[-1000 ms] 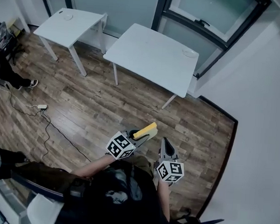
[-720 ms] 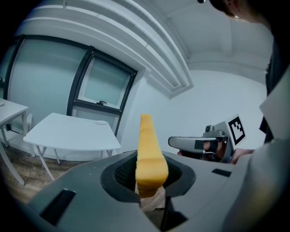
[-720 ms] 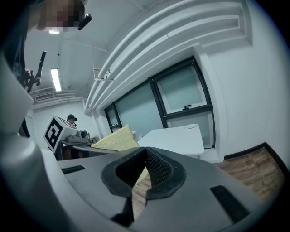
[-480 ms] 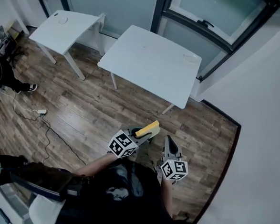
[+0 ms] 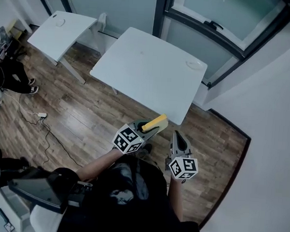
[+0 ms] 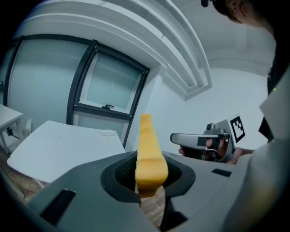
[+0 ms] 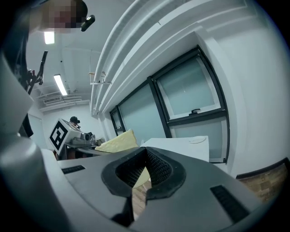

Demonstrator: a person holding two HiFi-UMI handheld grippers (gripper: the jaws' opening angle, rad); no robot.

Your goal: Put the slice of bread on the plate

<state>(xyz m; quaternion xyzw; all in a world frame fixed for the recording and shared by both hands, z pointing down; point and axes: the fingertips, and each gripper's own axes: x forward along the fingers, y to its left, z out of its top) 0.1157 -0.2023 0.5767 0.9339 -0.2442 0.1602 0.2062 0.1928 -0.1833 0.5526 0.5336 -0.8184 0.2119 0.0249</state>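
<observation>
The left gripper [image 5: 145, 128] is clamped on one end of the yellow, spongy slice of bread [image 5: 155, 122], which stands on edge between its pads and juts out past the fingertips, the free end up and forward. In the head view the slice hangs above the wood-plank floor [image 5: 93, 117], right at the near edge of the large white rectangular table [image 5: 138, 73], not yet over the top in any clear way. The small round white plate [image 5: 195, 65] sits at the table's far right corner, close under the dark-framed window [image 5: 226, 19], so it lies ahead of the bread and a little to its right, with almost the whole depth of the tabletop between them. The slice's long axis runs along the gripper's line and already points roughly that way, so my reading is that the carry must go forward across the table with a slight drift right, and the slice must be tipped flat before release. The right gripper [image 5: 176, 135] hangs just beside the left one on the plate's side, its jaws closed with nothing between them; it is marginally nearer the plate but plays no part in the hold
</observation>
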